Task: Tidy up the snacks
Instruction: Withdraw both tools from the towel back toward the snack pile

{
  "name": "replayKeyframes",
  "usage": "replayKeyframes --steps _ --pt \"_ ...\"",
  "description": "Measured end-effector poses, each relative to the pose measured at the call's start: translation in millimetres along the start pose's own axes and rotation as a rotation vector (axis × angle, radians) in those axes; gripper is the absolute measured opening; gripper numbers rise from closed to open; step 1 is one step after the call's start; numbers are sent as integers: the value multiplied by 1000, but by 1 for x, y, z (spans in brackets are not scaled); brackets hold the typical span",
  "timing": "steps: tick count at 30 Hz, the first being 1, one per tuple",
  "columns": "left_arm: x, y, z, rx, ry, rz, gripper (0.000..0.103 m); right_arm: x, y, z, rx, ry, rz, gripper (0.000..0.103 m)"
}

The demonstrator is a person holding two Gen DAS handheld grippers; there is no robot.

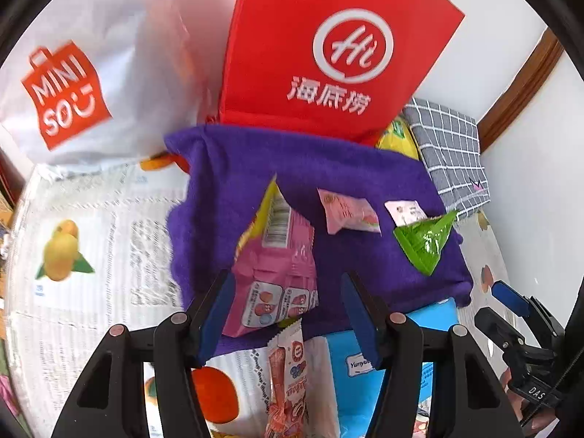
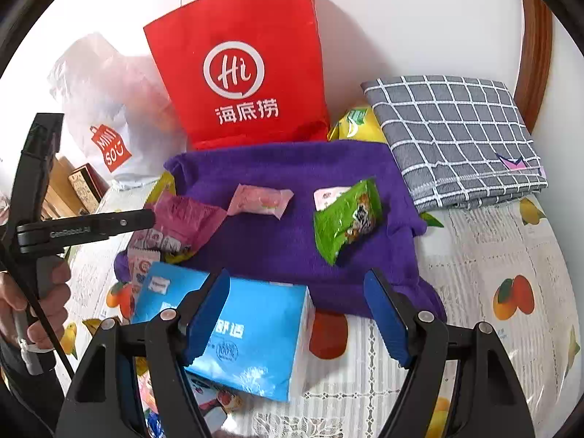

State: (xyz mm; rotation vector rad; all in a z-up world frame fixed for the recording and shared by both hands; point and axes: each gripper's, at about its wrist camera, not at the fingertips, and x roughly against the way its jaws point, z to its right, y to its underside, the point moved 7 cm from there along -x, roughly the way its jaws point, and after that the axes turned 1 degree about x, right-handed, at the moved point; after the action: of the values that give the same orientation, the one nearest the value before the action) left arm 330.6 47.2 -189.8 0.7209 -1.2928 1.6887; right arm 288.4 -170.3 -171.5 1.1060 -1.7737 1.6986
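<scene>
A purple towel point(image 1: 365, 168) point(image 2: 284, 248) lies on the fruit-print tablecloth. On it are a small pink candy point(image 1: 346, 211) point(image 2: 261, 200), a green packet point(image 1: 427, 241) point(image 2: 346, 219) and a small white sachet point(image 1: 405, 211). A bigger pink snack packet point(image 1: 277, 266) point(image 2: 186, 219) rests at the towel's near-left edge, between the jaws of my left gripper point(image 1: 288, 306). The right pad stands clear of it, so that gripper is open. My right gripper point(image 2: 297, 314) hangs open and holds nothing, above a blue tissue pack point(image 2: 255, 335).
A red paper bag point(image 2: 241, 73) and a white plastic shopping bag point(image 2: 109, 109) stand behind the towel. A folded grey checked cloth point(image 2: 456, 138) and a yellow packet point(image 2: 354, 120) lie at the back right. A red-and-white snack stick point(image 1: 288, 376) lies beside the tissue pack.
</scene>
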Motion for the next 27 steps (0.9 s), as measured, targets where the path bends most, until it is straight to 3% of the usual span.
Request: replayKeyframes --steps 1,3,5,7,12,15,19,21,23,27 --pt "-4 0 0 0 5 -3 56 -2 2 1 3 4 -4 76" --pt "-9 -3 2 -17 -8 18 46 -5 5 4 3 11 -13 76" --pt "-14 -4 6 -35 -14 18 21 -9 8 8 -3 13 -23 76" --pt "-16 -8 11 -40 34 21 13 -14 9 13 -16 16 -30 76" --pt "-19 -24 22 -49 77 54 9 -22 12 23 -31 24 -40 75" --pt "-25 -31 22 -17 103 57 9 -24 13 26 -37 23 -45 75" --pt "-24 -30 17 -5 72 44 20 -23 14 25 -33 24 -46 75" --pt "-21 -27 13 -8 48 38 28 -20 15 23 -33 19 -43 75" --pt "-18 -22 8 -5 24 22 46 -16 15 20 -33 10 -39 75" --pt "-6 -13 1 7 5 22 48 -6 18 6 -20 -10 -26 75"
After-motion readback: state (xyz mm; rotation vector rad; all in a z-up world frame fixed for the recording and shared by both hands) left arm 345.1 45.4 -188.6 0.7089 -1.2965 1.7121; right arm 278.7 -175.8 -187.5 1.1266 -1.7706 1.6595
